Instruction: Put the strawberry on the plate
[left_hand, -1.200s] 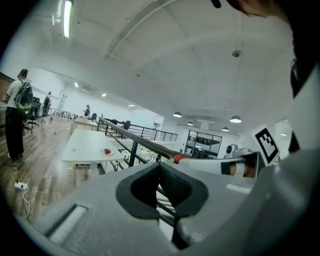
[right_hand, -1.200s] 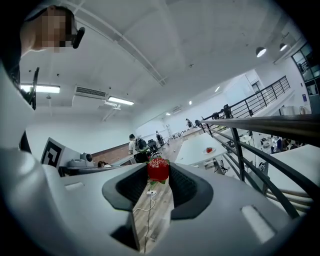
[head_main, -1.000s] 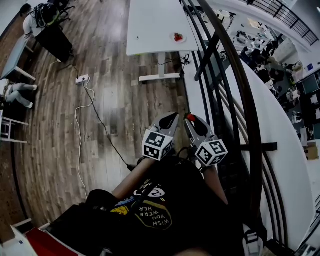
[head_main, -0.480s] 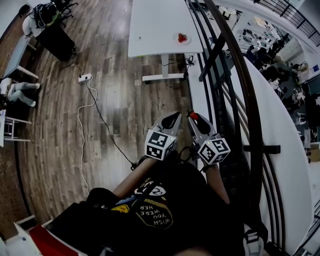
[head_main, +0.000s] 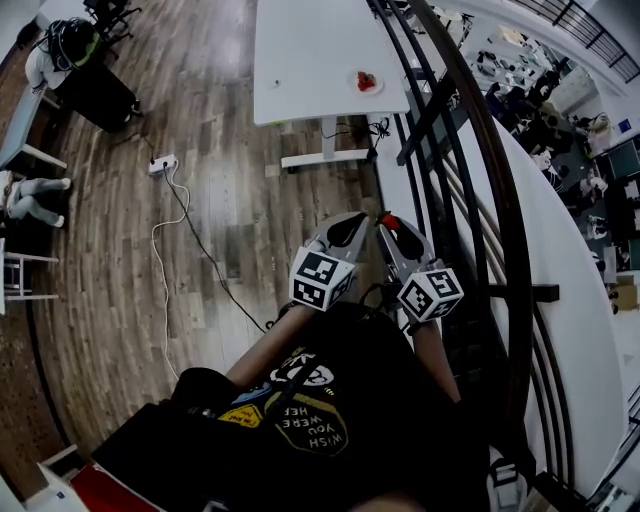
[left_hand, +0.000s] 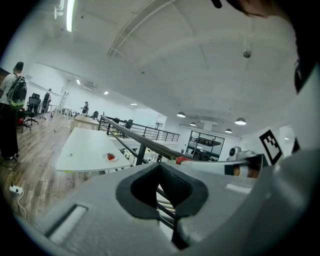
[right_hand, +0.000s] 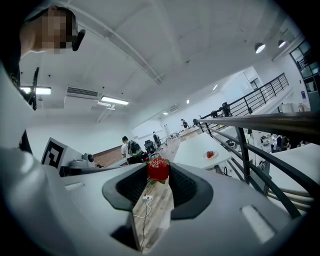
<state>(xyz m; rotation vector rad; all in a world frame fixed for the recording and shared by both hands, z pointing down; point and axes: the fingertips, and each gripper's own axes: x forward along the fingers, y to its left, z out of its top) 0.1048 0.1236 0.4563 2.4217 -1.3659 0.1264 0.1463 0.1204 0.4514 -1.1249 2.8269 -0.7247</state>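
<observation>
While the person stands on the wood floor, both grippers are held out in front at approx. chest level, side by side and well apart from the desk.

1. Floor: a white cable with a power strip runs across it.
2. Railing: dark bars, on the person's right, just beside the R gripper.
3. Desk: white, at the far end of the floor. It carries a small plate near its right edge; a red fruit lies on the plate.
4. L gripper: jaw tips are together, nothing between them (only railing bars show through the gap lower down, per the left gripper view).
5. R gripper: jaws are clamped on the strawberry, one pad on each side, at the tips. Jaws stand fairly wide because of the fruit.
6. Strawberry: red, green leaves pointing down, held in the air over the floor, well apart from the plate. Not yet on the plate.
</observation>
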